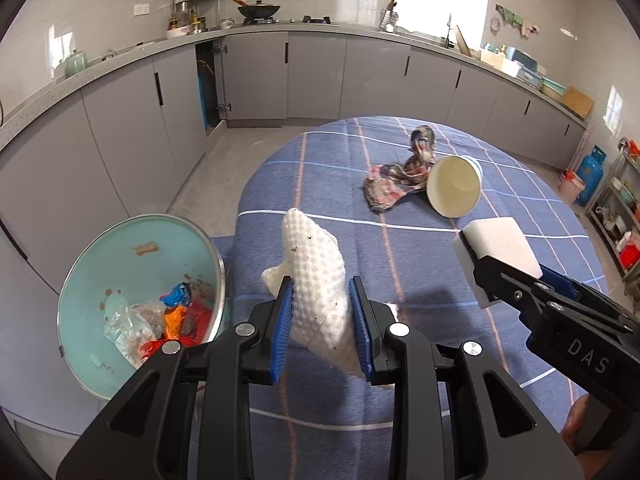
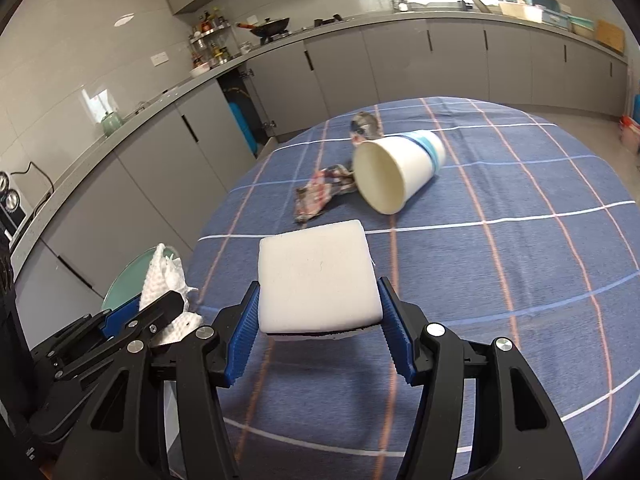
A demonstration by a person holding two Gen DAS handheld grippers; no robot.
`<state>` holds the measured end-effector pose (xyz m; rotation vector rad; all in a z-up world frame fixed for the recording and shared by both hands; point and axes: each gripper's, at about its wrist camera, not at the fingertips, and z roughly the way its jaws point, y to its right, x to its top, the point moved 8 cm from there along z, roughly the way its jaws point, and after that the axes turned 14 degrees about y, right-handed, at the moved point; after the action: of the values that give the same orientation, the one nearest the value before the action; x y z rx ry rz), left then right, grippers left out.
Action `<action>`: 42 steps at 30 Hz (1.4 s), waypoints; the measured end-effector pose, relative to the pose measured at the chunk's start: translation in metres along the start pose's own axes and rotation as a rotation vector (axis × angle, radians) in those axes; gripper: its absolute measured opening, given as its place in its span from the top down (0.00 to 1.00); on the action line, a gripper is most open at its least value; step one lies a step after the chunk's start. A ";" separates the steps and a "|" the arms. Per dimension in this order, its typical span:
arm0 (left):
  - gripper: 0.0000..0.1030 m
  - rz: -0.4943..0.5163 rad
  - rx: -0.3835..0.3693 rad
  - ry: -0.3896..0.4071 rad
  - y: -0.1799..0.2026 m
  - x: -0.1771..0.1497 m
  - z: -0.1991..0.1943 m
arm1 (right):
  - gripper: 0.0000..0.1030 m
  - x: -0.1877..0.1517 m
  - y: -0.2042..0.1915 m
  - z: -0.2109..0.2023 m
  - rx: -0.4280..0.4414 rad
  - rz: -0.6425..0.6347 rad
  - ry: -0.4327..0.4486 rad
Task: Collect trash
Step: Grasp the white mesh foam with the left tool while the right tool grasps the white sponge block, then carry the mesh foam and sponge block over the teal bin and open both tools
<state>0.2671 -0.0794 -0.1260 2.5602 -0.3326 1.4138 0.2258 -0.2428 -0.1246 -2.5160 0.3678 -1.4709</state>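
Left wrist view: a soiled white cloth wad (image 1: 318,288) sits clamped in the left tool (image 1: 322,320), raised over the counter (image 1: 500,304) just beside the teal bin (image 1: 120,256), apparently ready for dropping among the wrappers inside. The right tool (image 2: 318,334) grips a white foam block (image 2: 316,276) flat between its pads, likely next for the bin. A tipped paper cup (image 2: 394,170) and a crumpled patterned rag (image 2: 320,194) lie farther back, touching.

A wok (image 1: 259,9) sits on the stove, a blue gas bottle (image 1: 591,173) stands by grey cabinets (image 1: 316,76).
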 end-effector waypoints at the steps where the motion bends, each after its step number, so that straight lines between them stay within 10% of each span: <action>1: 0.73 -0.008 0.005 0.000 -0.004 0.000 -0.001 | 0.45 0.000 -0.003 0.000 0.004 -0.004 0.000; 42: 0.73 -0.167 0.250 0.071 -0.163 0.000 -0.053 | 0.44 -0.021 -0.186 0.015 0.274 -0.199 -0.037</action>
<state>0.2717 0.0913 -0.1083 2.6454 0.0730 1.5638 0.2495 -0.0595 -0.0934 -2.4085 -0.0898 -1.4277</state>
